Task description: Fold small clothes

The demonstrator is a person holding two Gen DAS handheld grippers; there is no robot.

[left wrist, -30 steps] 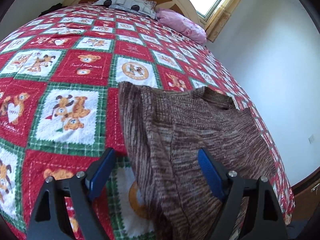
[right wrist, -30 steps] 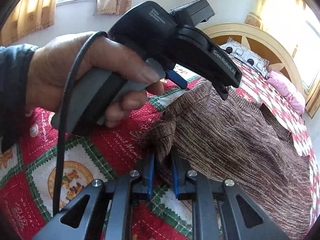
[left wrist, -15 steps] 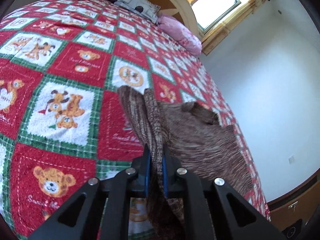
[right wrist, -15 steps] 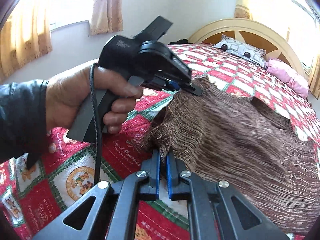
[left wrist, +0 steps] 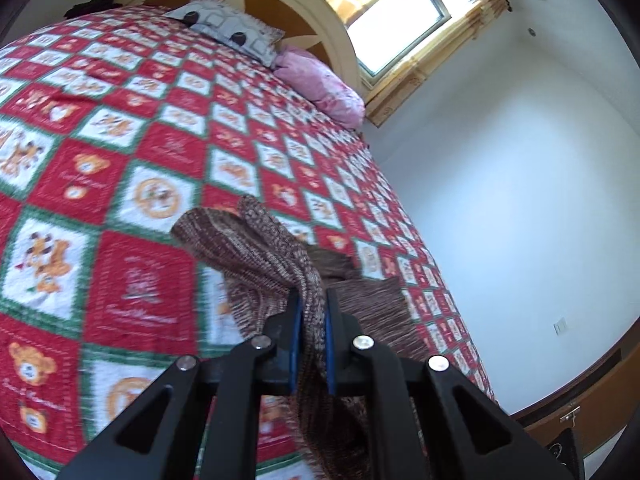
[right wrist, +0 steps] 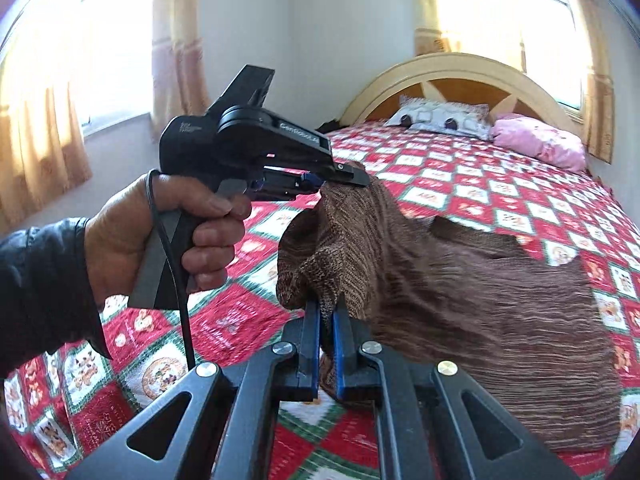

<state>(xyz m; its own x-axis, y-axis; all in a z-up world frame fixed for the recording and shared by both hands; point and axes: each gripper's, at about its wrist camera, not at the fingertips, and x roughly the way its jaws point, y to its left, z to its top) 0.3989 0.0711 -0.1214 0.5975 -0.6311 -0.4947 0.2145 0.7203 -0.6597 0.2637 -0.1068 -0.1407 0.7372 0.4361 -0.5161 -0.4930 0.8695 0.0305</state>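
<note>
A brown knitted garment (right wrist: 480,300) lies partly on the red patchwork bedspread (right wrist: 500,184), its near edge lifted off the bed. My left gripper (left wrist: 312,300) is shut on a bunched fold of that knit (left wrist: 256,248), which hangs down between the blue pads. My right gripper (right wrist: 327,308) is shut on another corner of the same edge. In the right wrist view the left gripper (right wrist: 344,174), held by a person's hand (right wrist: 160,236), pinches the cloth higher up and farther back.
Red, white and green bedspread (left wrist: 140,288) covers the whole bed. A patterned pillow (left wrist: 228,28) and a pink pillow (left wrist: 320,84) lie by the curved headboard (right wrist: 460,76). A white wall (left wrist: 520,200) runs along the bed's right side; curtained windows stand behind.
The left gripper went from open over the garment to shut on its edge. Both grippers have risen, lifting the gripped edge off the bedspread and bunching the knit.
</note>
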